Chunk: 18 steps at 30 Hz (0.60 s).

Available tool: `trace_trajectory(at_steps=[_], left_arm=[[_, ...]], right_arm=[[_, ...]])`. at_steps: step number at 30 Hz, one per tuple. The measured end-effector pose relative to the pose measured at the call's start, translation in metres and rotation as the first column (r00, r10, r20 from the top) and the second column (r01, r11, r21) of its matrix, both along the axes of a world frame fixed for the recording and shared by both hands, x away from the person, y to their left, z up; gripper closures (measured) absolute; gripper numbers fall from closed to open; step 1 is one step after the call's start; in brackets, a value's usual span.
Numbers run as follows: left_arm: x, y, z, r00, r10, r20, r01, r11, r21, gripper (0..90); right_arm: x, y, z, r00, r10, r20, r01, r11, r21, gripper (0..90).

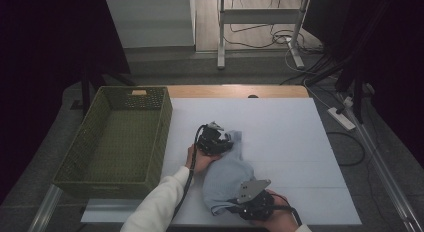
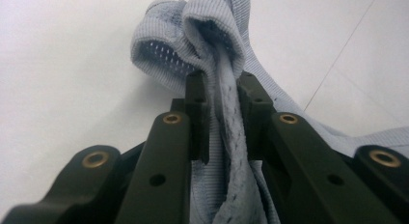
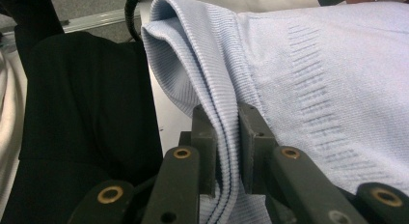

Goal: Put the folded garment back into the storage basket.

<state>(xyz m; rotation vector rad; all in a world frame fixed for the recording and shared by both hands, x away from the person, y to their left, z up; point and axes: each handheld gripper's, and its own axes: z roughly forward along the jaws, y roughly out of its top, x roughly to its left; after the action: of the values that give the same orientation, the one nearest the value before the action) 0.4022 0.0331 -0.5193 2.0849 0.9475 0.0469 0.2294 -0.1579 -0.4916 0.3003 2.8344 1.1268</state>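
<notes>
A pale blue knitted garment (image 1: 227, 177) lies bunched on the white table (image 1: 300, 142), just below centre in the high view, at about six o'clock; the left gripper (image 1: 222, 140) sits at the garment's twelve o'clock end, jaws pinched tight on a gathered fold of knit (image 2: 226, 113); the right gripper (image 1: 239, 204) sits at its five o'clock end, jaws clamped on a ribbed hem (image 3: 225, 151); a green woven basket (image 1: 120, 137) stands at nine o'clock, well apart from the garment.
</notes>
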Motion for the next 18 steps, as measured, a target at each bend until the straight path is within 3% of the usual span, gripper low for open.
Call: trace_trajectory(at_steps=[7, 18], left_arm=[[0.0, 0.008, 0.009, 0.9998, 0.008, 0.017, -0.008, 0.9989, -0.046, 77.6], [-0.001, 0.012, 0.019, 0.9994, 0.003, 0.033, -0.001, 0.9969, -0.079, 77.8]], right_arm=[[0.001, -0.001, 0.003, 0.9999, -0.002, 0.014, 0.002, 1.0, 0.018, 78.8], [0.0, 0.001, 0.004, 0.9998, 0.0, 0.021, 0.0, 1.0, 0.025, 78.8]])
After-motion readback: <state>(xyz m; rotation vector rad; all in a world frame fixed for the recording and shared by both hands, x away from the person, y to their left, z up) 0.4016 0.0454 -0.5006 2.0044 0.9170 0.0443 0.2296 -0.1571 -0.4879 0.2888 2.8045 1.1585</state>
